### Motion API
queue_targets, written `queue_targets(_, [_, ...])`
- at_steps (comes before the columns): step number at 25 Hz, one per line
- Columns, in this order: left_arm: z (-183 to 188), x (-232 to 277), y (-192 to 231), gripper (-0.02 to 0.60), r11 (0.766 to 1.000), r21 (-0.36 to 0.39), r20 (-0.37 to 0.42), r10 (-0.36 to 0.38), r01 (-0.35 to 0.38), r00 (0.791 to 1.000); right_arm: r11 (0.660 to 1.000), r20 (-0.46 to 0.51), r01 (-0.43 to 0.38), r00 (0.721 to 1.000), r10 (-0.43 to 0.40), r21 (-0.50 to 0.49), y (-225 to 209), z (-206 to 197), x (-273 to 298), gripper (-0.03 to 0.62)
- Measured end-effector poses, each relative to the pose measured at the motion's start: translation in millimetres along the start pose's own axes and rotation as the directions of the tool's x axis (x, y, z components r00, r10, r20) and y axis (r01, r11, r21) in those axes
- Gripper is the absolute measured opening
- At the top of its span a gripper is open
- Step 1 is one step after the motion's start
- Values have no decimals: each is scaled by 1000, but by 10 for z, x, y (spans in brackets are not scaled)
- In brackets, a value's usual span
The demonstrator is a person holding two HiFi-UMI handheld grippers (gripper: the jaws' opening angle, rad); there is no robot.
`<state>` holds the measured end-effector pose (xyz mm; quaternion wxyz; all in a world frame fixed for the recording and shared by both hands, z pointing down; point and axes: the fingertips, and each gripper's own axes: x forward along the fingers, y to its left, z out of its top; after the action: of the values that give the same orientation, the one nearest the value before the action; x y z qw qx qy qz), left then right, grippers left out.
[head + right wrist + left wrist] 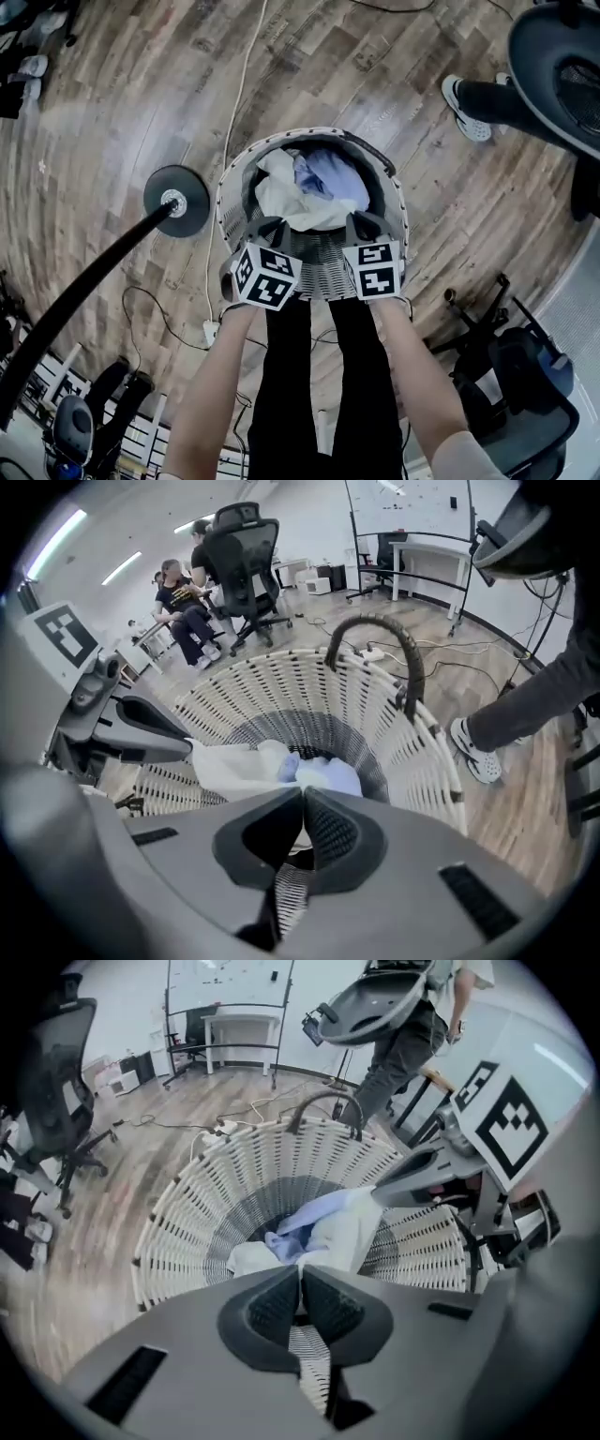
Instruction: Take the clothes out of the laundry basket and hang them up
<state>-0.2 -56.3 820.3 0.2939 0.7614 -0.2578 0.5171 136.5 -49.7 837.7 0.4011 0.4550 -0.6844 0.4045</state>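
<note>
Clothes [323, 176] in basket [231, 197]: left tongs [267, 223] and right tongs [361, 221] clamp one white garment [286, 202].
Its edge runs sideways between them, above the basket's near rim.

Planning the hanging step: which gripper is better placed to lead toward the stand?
Left, probably: the left gripper and right gripper both pinch the white garment, but the black stand is on the left gripper's side.

The clothes [305, 192] lie half hidden inside the laundry basket [231, 199].
</note>
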Motion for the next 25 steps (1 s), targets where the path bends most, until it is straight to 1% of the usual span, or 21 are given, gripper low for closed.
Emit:
queue_targets(2, [32, -167, 30, 28, 1000, -14, 32, 5, -5, 999, 1000, 11, -1, 1000, 1, -3, 34, 52, -148, 10])
queue_targets(5, [92, -402, 77, 28, 1000, -14, 72, 21, -20, 997, 1000, 41, 6, 999, -6, -15, 53, 168, -378, 9])
queue_targets(9, [185, -739, 60, 28, 999, -40, 126, 38, -33, 991, 999, 75, 23, 997, -20, -39, 52, 294, -730, 9])
queue_targets(12, [222, -992, 6, 28, 999, -28, 157, 45, -41, 987, 999, 100, 19, 995, -15, -39, 124, 344, -990, 9])
queue_targets(14, [245, -1145, -1, 28, 998, -30, 179, 67, -63, 982, 999, 116, 11, 993, -7, -32, 166, 384, -1141, 9])
queue_targets(21, [338, -1619, -146, 26, 991, -96, 233, 116, -96, 965, 997, 167, -8, 986, 20, -72, 174, 565, -1610, 9])
queue_targets(25, [415, -1972, -221, 26, 983, -134, 274, 161, -128, 948, 994, 202, -21, 978, 42, -108, 212, 724, -1928, 8])
